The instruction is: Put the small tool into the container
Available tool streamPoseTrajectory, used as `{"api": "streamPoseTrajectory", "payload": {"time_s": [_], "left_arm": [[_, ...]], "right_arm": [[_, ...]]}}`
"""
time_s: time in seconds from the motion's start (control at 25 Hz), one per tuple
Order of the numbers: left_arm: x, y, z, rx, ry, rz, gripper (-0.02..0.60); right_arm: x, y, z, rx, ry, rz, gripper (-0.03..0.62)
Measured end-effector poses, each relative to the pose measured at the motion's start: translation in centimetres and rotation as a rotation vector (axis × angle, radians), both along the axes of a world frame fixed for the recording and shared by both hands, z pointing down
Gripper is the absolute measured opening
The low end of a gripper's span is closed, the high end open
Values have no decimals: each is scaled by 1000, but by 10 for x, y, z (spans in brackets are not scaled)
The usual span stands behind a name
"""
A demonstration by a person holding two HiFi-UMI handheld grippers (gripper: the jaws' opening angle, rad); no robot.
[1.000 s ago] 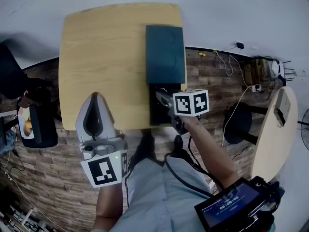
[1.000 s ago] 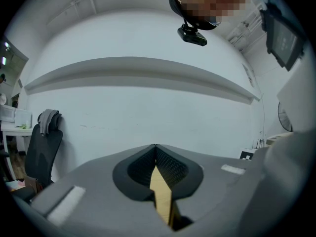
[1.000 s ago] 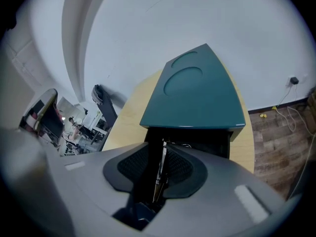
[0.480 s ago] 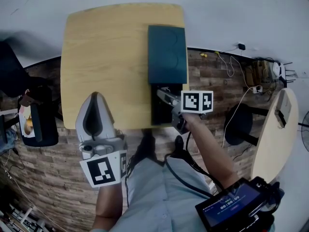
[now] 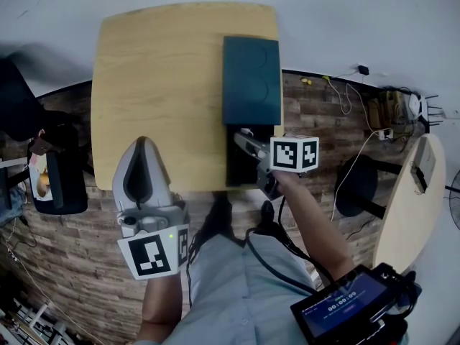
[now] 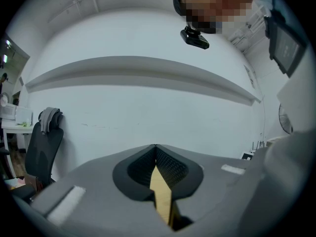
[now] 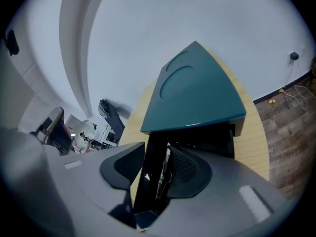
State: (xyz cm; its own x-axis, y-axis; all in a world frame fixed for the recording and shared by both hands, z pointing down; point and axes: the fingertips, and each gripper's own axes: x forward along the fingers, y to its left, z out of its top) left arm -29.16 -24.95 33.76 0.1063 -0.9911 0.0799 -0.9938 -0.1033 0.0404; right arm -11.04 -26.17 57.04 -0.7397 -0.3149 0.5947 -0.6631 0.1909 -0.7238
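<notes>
A teal lid (image 5: 250, 77) lies pushed back on the wooden table (image 5: 158, 70), baring the black container (image 5: 237, 169) at the near edge. My right gripper (image 5: 243, 139) tilts down into that opening. In the right gripper view the lid (image 7: 197, 90) fills the upper middle. A thin metal tool (image 7: 164, 169) stands between the jaws of the right gripper (image 7: 155, 149), lying against the right pad with a gap to the left one. These jaws have just been opening. My left gripper (image 5: 141, 142) (image 6: 155, 147) is shut and empty over the table's near left edge.
A black chair (image 5: 54, 178) stands left of the table. To the right are a black stool (image 5: 357, 185) and a round wooden table (image 5: 410, 200). Cables (image 5: 345, 92) lie on the brick-patterned floor. A screen device (image 5: 345, 307) hangs at the lower right.
The right gripper's marker cube has shifted slightly right and rolled a little over the open container. The left gripper has stayed where it was.
</notes>
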Motion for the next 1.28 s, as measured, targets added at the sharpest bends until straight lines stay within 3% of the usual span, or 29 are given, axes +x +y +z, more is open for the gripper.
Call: {"api": "streamPoseTrajectory", "payload": {"time_s": [0.24, 0.88, 1.12, 1.28], "left_arm": [[-4, 3, -2, 5, -2, -10, 11], [-1, 3, -6, 12, -7, -2, 11], [-3, 4, -4, 5, -7, -4, 11], [-3, 4, -2, -1, -8, 0, 11]], "right_arm": [[-6, 5, 0, 51, 56, -96, 185], [-2, 4, -3, 7, 87, -86, 198], [0, 2, -7, -70, -39, -23, 193], [5, 4, -2, -84, 0, -27, 193]]}}
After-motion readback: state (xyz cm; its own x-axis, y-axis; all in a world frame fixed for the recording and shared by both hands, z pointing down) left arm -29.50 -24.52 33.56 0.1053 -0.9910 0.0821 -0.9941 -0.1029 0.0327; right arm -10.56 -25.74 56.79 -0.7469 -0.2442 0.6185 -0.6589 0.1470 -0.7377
